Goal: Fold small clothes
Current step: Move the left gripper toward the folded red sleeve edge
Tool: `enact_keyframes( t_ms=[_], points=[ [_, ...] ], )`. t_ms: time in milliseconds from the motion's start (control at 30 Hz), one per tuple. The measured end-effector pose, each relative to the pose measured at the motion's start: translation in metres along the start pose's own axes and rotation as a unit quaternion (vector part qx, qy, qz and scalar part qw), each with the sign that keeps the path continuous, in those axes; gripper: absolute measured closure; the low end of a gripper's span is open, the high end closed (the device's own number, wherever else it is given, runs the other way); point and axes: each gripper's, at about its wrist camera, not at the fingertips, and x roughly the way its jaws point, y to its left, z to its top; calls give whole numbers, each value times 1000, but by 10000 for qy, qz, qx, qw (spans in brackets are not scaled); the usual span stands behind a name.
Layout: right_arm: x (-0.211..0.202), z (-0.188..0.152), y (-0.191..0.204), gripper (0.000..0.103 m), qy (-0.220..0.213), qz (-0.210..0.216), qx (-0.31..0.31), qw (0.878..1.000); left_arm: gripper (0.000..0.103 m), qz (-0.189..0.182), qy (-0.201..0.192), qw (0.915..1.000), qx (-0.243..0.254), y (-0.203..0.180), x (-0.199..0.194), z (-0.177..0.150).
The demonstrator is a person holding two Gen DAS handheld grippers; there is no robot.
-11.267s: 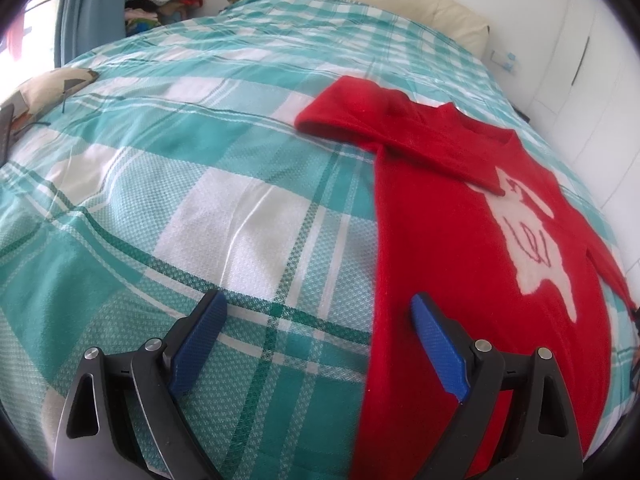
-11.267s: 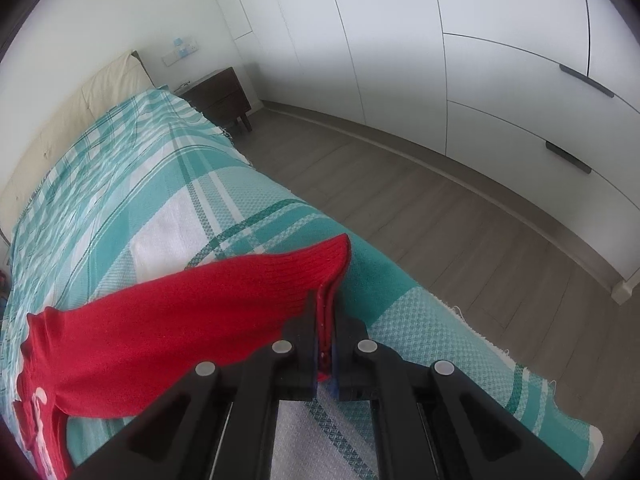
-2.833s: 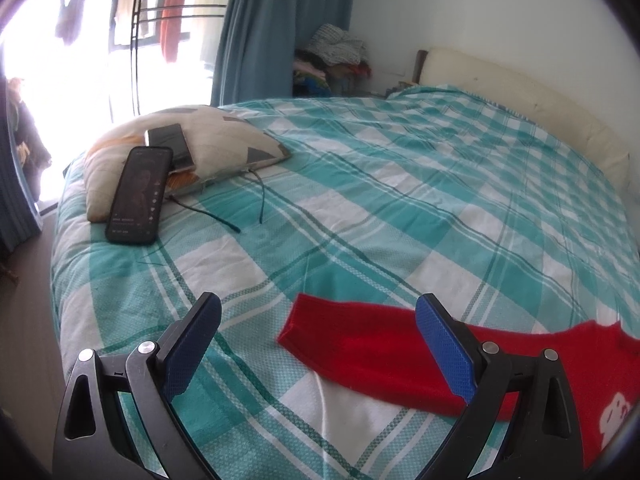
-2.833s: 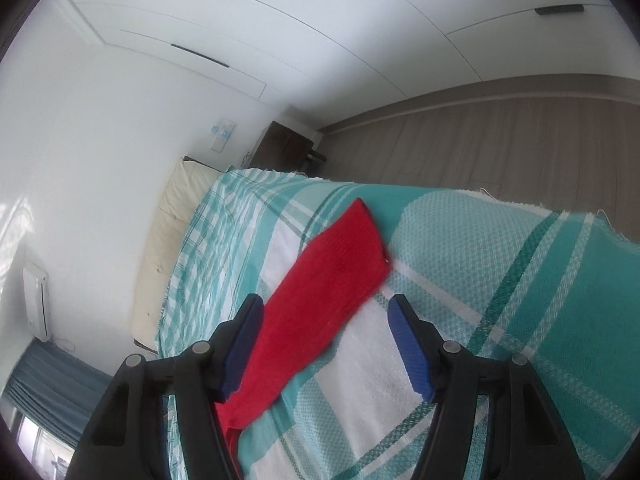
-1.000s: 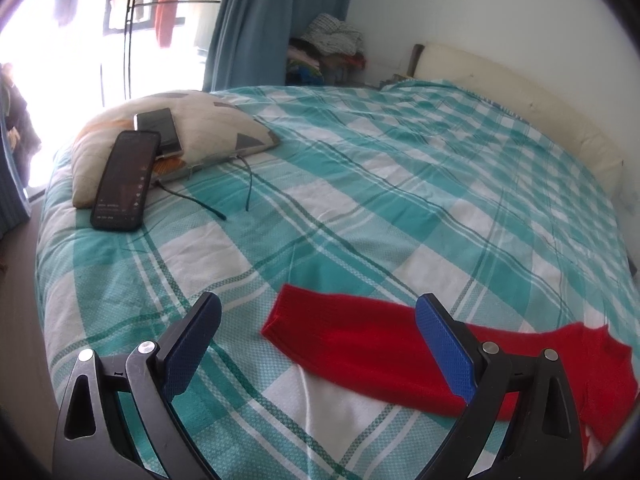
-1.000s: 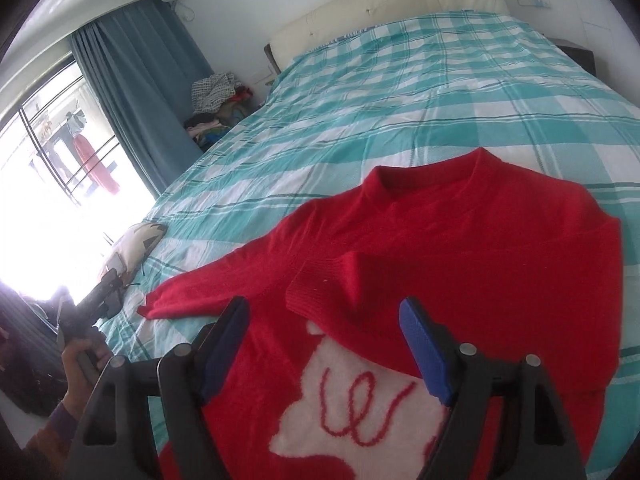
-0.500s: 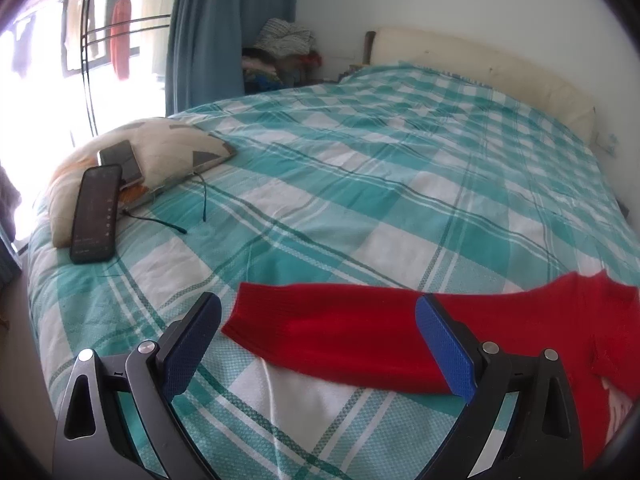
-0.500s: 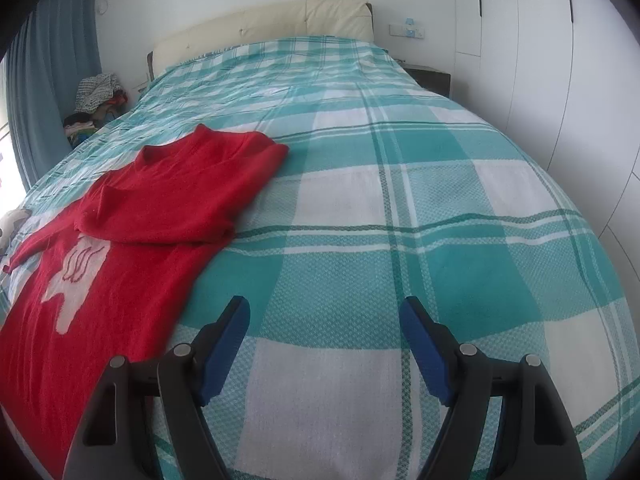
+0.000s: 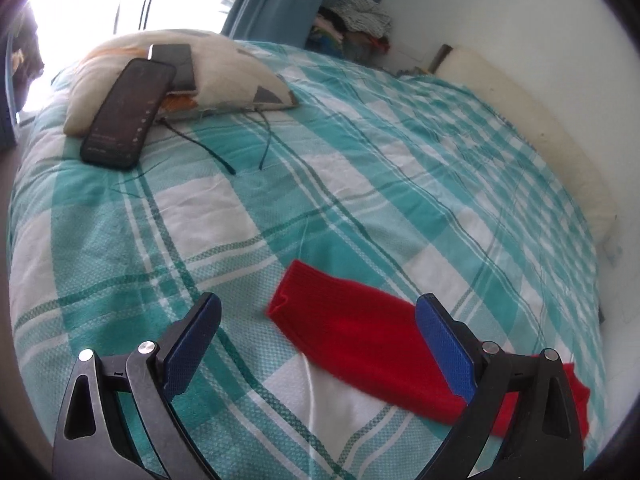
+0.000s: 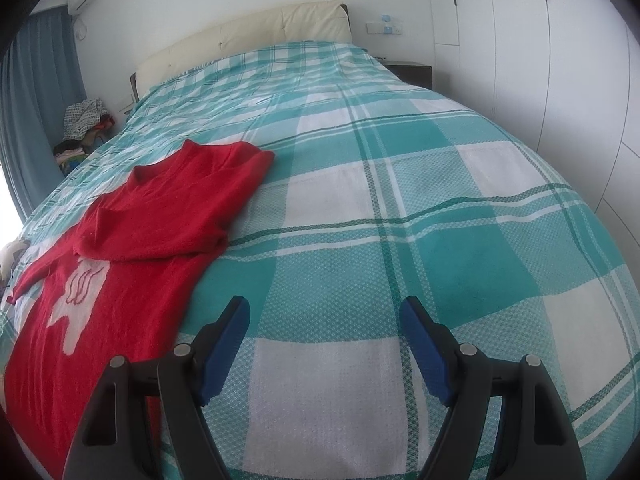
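While both your grippers hang empty, the red sweater (image 10: 132,248) lies flat on the checked bedspread (image 10: 400,208).
Your left gripper (image 9: 316,332), fingers spread, frames its outstretched sleeve (image 9: 360,336); your right gripper (image 10: 324,328), fingers likewise apart, sits beside the sweater.

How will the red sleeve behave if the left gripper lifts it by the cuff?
The sleeve is knitted and lies limp on the bedspread, so it would probably droop. It likely drags the sweater along. Its fuzzy knit should not slip between the left gripper pads.
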Motion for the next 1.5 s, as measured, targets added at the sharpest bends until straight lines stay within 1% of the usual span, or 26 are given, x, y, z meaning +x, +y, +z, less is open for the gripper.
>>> enact_keyframes(
  t_ms=[67, 100, 167, 267, 367, 500, 767, 1000, 1100, 1500],
  points=[
    [1, 0, -5, 26, 25, 30, 142, 9999, 5, -13, 259, 9987, -440, 21, 10, 3],
    [2, 0, -7, 26, 35, 45, 196, 9998, 5, -32, 373, 9976, -584, 28, 15, 3],
    [2, 1, -9, 26, 42, 66, 255, 9996, 5, -46, 496, 9965, -666, 35, 20, 3],
    [1, 1, -8, 26, 17, 85, 258, 9996, 5, 24, 490, 9983, -318, 30, 22, 1],
    [1, 1, -7, 26, 22, 101, 235, 9997, 6, 83, 526, 9985, -86, 22, 24, -2],
    [0, 1, -4, 26, 13, 135, 224, 9997, 5, 157, 450, 9987, 191, 13, 20, -2],
    [0, 1, -5, 26, 26, 136, 258, 9996, 5, 338, 384, 9982, 310, 11, 21, -1],
    [-1, 1, -7, 26, 6, 137, 300, 9995, 5, 494, 365, 9951, 769, -4, 23, -6],
    [-2, 2, -7, 26, -22, 141, 306, 9994, 5, 517, 342, 9942, 884, -8, 22, -8],
    [-3, 2, -9, 26, -41, 162, 351, 9992, 5, 556, 342, 9934, 945, -9, 23, -8]
  ],
)
